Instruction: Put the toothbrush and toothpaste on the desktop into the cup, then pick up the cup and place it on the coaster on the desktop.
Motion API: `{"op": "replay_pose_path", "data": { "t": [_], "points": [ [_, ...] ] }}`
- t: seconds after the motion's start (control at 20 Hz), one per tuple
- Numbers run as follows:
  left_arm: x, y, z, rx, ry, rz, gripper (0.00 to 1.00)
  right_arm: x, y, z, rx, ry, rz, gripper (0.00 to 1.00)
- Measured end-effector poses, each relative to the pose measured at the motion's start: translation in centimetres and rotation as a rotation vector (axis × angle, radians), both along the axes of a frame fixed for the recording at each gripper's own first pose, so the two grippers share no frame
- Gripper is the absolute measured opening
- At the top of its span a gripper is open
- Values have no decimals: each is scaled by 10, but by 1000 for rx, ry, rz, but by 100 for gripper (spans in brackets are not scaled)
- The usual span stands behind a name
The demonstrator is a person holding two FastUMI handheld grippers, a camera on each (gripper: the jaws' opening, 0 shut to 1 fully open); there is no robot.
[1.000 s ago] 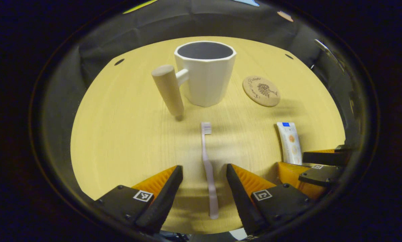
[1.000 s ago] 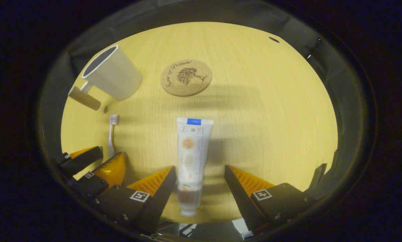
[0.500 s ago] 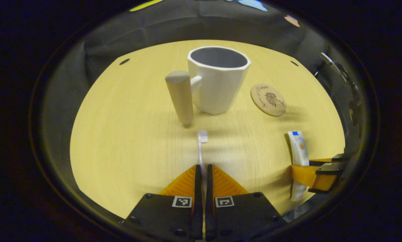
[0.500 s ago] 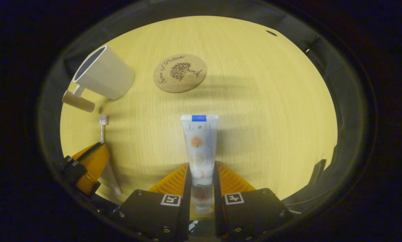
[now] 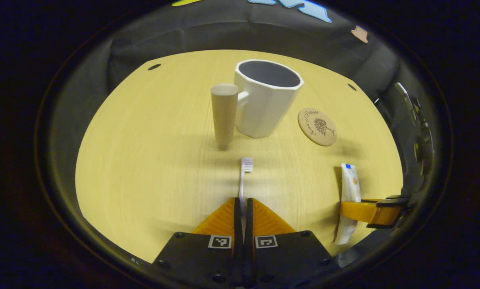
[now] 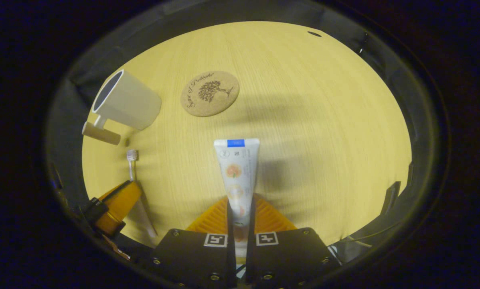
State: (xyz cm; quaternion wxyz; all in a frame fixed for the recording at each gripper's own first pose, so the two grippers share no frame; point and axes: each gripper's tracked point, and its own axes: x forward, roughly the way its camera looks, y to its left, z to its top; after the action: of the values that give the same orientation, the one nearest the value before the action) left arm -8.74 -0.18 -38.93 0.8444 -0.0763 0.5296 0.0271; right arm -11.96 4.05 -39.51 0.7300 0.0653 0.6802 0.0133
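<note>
Within the last second both jaws had closed, the left gripper (image 5: 243, 208) pinching the toothbrush (image 5: 244, 176), the right gripper (image 6: 240, 208) the toothpaste (image 6: 236, 172), apparently lifted for the cup (image 5: 266, 100).

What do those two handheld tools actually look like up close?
The left tool and right tool look alike: two wedge-shaped fingers with ribbed sloping backs, each mounted on a black block bearing small screws and a square black-and-white coded marker.
</note>
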Motion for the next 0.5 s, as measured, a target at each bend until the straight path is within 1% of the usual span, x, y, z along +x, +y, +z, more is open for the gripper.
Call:
{"op": "replay_pose_path", "data": {
  "t": [0.15, 0.3, 0.5],
  "points": [
    [5, -1, 23, -8, -43, 3, 7, 0, 0, -1, -2, -6, 10, 12],
    [16, -6, 58, -43, -114, 25, 7, 0, -1, 0, 1, -10, 17, 12],
    [45, -5, 109, -96, -214, 54, 7, 0, -1, -1, 5, -14, 19, 12]
  ]
}}
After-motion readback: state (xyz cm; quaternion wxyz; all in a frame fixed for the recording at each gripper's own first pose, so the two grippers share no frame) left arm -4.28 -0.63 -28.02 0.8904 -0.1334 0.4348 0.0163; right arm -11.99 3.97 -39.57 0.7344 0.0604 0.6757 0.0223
